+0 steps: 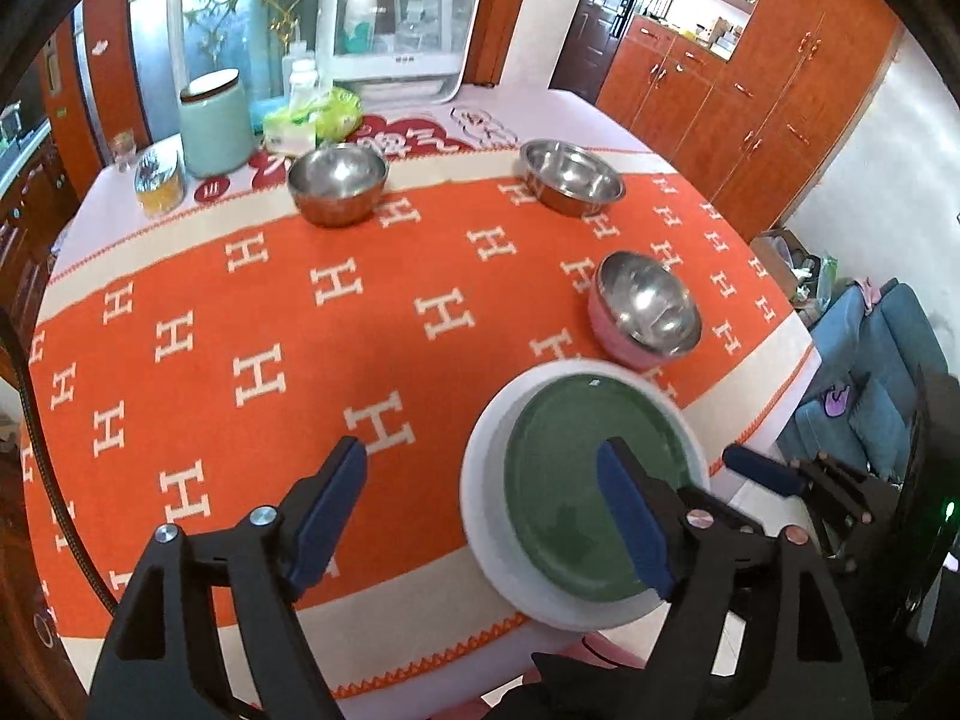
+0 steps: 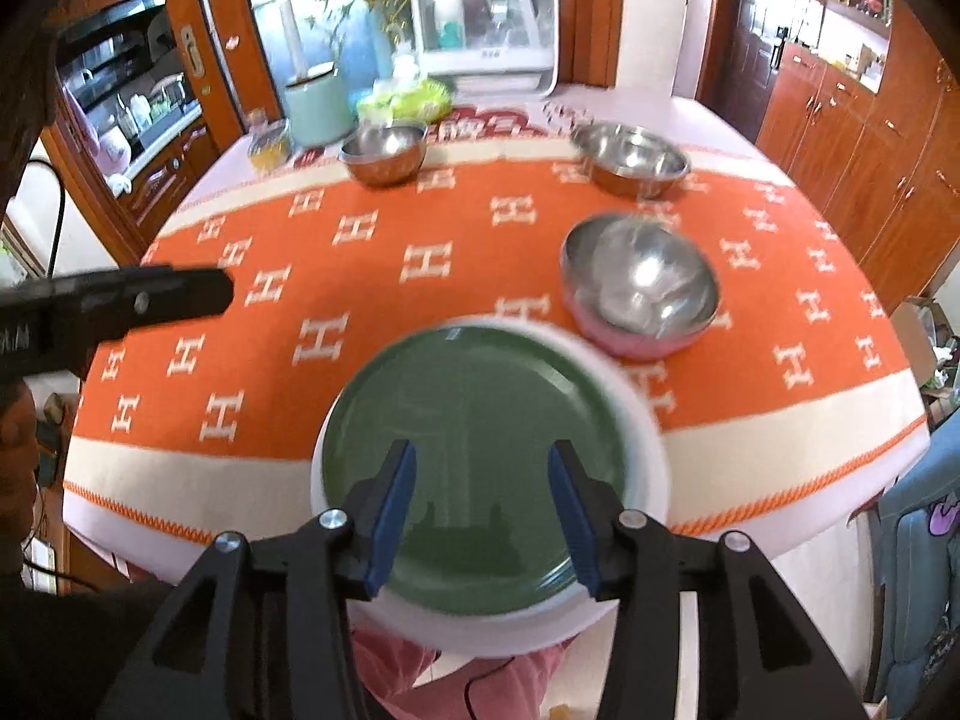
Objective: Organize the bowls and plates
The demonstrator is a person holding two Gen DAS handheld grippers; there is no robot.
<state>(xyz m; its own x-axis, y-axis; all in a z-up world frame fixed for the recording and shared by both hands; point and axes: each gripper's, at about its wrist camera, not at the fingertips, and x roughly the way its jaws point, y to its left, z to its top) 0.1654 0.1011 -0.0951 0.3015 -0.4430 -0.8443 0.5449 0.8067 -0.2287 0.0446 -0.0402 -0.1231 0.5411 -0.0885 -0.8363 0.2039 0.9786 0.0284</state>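
Note:
A green plate [image 1: 576,468] [image 2: 474,420] lies inside a larger white plate [image 1: 477,498] [image 2: 651,456] at the near edge of the table, and the white rim juts over that edge. My right gripper [image 2: 483,516] hovers open above the green plate, its blue pads apart and clear of it. My left gripper [image 1: 480,516] is open wide just left of the plates, with nothing between its fingers. A steel bowl with a pink outside [image 1: 648,312] [image 2: 639,288] stands just behind the plates. Two plain steel bowls [image 1: 336,180] [image 1: 570,177] sit farther back.
An orange cloth [image 1: 240,300] with white H letters covers the table. At the back stand a mint canister [image 1: 216,126], a glass jar [image 1: 159,177], a tissue pack [image 1: 312,117] and a white dish cabinet [image 1: 399,30]. Wooden cupboards [image 1: 750,78] line the right wall.

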